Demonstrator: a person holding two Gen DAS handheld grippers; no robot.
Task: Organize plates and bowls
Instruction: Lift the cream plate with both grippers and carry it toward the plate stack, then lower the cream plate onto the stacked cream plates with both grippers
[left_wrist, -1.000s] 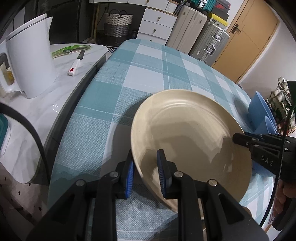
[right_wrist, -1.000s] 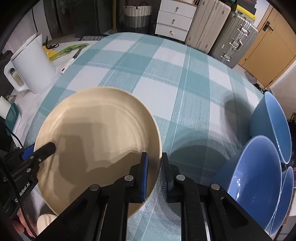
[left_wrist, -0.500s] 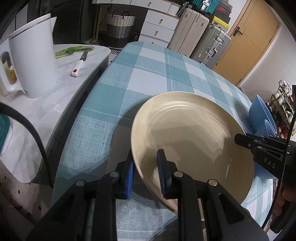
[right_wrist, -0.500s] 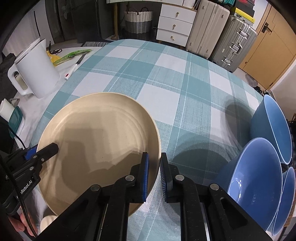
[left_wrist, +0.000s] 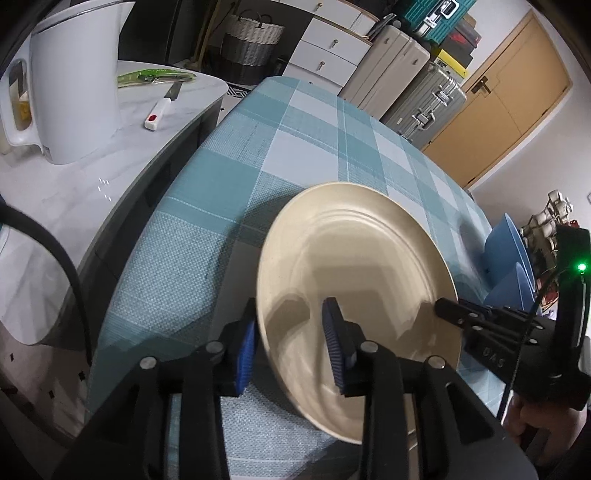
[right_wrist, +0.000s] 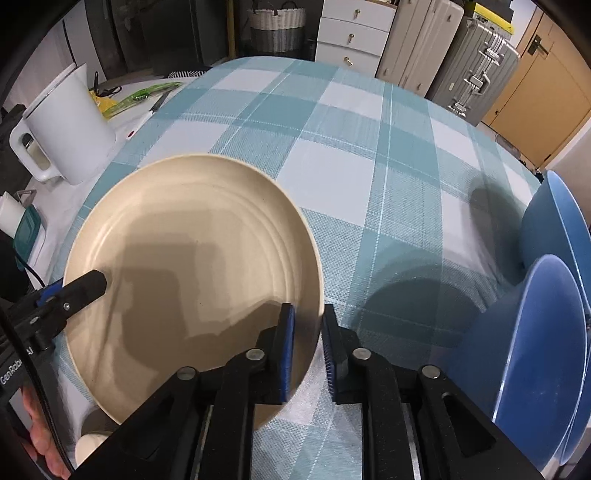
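A beige plate (left_wrist: 354, 266) (right_wrist: 192, 251) hangs tilted above the teal checked table (left_wrist: 258, 147) (right_wrist: 369, 166). My left gripper (left_wrist: 290, 349) straddles the plate's near left rim with its jaws apart; the rim lies against the outer pad. My right gripper (right_wrist: 308, 345) is shut on the plate's right rim, which sits between the two blue pads. Each gripper shows in the other's view, the right one (left_wrist: 480, 325) and the left one (right_wrist: 70, 291). Blue bowls (right_wrist: 535, 332) (left_wrist: 513, 251) stand at the table's right edge.
A white kettle (left_wrist: 70, 77) (right_wrist: 70, 125) and a knife (left_wrist: 166, 103) lie on the marble side counter (left_wrist: 55, 221) to the left. Suitcases (left_wrist: 417, 81), a drawer unit (right_wrist: 354, 33) and a wicker basket (left_wrist: 255, 44) stand beyond the table.
The left gripper's jaws have opened wider around the plate rim. The plate has tilted up and lifted a little, still held by the right gripper.
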